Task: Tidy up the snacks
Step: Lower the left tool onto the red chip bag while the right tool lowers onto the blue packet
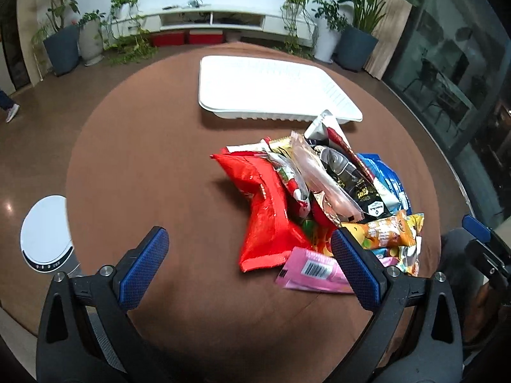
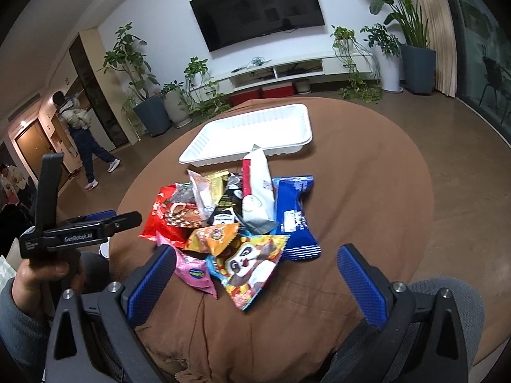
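Observation:
A heap of snack packets [image 1: 322,198] [image 2: 236,220] lies on the round brown table [image 1: 159,166] [image 2: 367,191]. In it are a big red bag [image 1: 265,210], a pink packet [image 1: 311,271] [image 2: 191,271], a blue packet [image 2: 295,217], a panda packet [image 2: 249,265] and an orange one [image 2: 217,236]. Behind the heap sits an empty white tray [image 1: 271,89] [image 2: 252,134]. My left gripper [image 1: 249,249] is open just short of the heap, its right finger over the pink packet. My right gripper [image 2: 255,271] is open, hovering near the panda packet with nothing held.
The left gripper's body [image 2: 76,233] and the hand holding it show at left in the right wrist view. A white round appliance [image 1: 44,233] stands by the table's left edge. Potted plants [image 2: 140,95], a TV stand [image 2: 287,73] and a walking person [image 2: 83,134] are far behind.

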`<state>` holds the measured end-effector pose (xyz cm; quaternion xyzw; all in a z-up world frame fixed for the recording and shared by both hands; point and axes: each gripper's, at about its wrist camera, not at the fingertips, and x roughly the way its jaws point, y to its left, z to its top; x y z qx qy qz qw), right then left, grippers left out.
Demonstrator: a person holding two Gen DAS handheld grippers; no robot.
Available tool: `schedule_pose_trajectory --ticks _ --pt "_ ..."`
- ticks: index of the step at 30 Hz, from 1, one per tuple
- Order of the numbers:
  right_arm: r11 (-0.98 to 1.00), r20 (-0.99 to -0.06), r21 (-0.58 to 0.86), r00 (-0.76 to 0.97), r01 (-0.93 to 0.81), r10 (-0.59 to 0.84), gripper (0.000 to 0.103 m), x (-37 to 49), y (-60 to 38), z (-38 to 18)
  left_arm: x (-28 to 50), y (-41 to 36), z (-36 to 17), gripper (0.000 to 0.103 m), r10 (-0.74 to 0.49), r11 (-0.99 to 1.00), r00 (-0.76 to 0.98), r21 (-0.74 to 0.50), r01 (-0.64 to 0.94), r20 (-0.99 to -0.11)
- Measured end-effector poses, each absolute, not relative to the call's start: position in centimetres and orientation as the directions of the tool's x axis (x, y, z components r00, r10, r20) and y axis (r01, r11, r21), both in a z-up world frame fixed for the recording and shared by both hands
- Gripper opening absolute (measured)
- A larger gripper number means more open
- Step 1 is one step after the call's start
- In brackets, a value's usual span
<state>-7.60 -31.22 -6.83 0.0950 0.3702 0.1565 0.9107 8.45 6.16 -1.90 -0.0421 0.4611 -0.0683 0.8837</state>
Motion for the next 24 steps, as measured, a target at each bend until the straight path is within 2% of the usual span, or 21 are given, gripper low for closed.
schedule_pose_trajectory --ticks 1,3,6,10,19,21,23,24 --pt "0.933 -0.647 0.291 0.675 -0.21 0.354 0.103 -7.3 -31.4 -6.8 8.8 6.0 -2.1 0.098 -0.158 0.987 0.56 -0.132 0.087 -0.813" --pt "0.932 -0.648 0.3 0.674 -0.202 0.355 0.102 -7.1 -31.7 -6.8 9.8 5.5 -2.6 0.084 -0.165 0.986 0.546 -0.135 0.095 -0.821" --pt "0.921 -0.644 0.334 0.665 -0.199 0.377 0.102 -6.6 -32.1 -6.9 10.9 6.2 -3.3 0.077 -0.233 0.971 0.537 -0.223 0.084 -0.81" --pt "0.903 -0.633 0.381 0.655 -0.2 0.413 0.102 -5.9 -32.5 -7.0 11.6 7.3 -4.3 0.077 -0.296 0.947 0.537 -0.317 0.055 -0.79" --pt "0.899 -0.624 0.385 0.659 -0.21 0.42 0.102 -4.9 -32.4 -6.6 12.7 7.3 -4.8 0.076 -0.286 0.947 0.537 -0.32 0.032 -0.794" --pt "0.901 -0.624 0.378 0.66 -0.213 0.418 0.102 -4.7 -32.4 -6.7 12.8 7.0 -4.8 0.057 -0.301 0.944 0.532 -0.327 0.046 -0.791" --pt "0.904 -0.621 0.374 0.669 -0.206 0.409 0.102 -4.7 -32.4 -6.6 12.8 6.9 -4.9 0.042 -0.318 0.938 0.528 -0.343 0.054 -0.787" --pt "0.904 -0.619 0.377 0.671 -0.202 0.408 0.102 -4.6 -32.5 -6.6 12.8 6.8 -4.8 0.038 -0.32 0.937 0.531 -0.345 0.055 -0.785"
